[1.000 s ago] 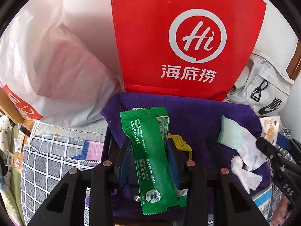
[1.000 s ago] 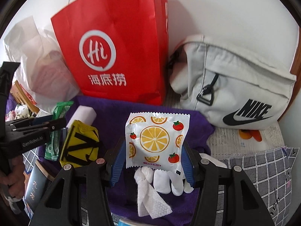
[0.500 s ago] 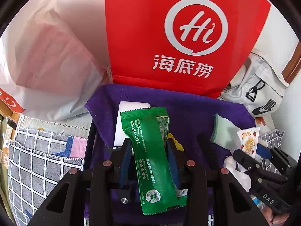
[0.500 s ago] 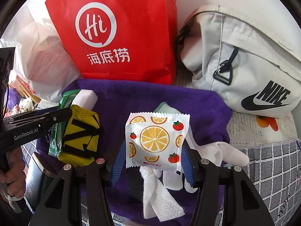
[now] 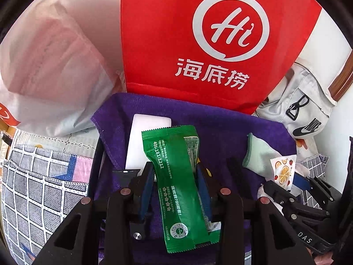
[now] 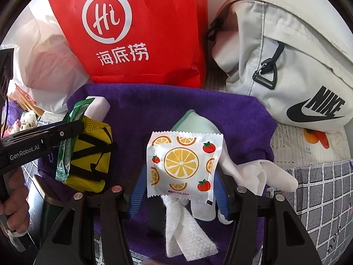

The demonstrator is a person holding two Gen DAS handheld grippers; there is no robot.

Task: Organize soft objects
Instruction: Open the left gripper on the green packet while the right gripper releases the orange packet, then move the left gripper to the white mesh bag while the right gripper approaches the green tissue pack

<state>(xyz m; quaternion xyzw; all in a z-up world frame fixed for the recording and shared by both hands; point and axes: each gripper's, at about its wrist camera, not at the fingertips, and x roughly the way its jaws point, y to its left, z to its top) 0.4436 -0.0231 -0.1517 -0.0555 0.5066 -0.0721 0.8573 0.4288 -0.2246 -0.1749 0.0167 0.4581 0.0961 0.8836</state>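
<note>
Both grippers loaded, both over the purple towel (image 6: 231, 114), so this looks like the put-down step. Left gripper (image 5: 174, 176) is clamped on the green sachet (image 5: 176, 181), pads tight on its sides, sachet sticking up and forward over the white block (image 5: 143, 137). Right gripper (image 6: 179, 187) has the orange-print packet (image 6: 184, 163) between its jaws and they're opening; the packet stands upright, can't tell if the pads are touching it. It sits right above the white gloves (image 6: 253, 172) and a crumpled wipe (image 6: 187, 238), with the mint glove (image 6: 194, 123) just behind. Next move, my guess: right lets the packet drop flat onto bare towel, then backs off; left needs a free spot too. Clutter is the problem: yellow pouch (image 6: 90, 154) and white block crowd the left side of the towel, gloves and wipe the right, so the packet will likely land on top of the gloves. Red bag (image 6: 136, 31), white plastic bag (image 5: 50, 66) and grey Nike bag (image 6: 286, 66) wall off the back. The 2 grippers are near each other, watch for a clash.
</note>
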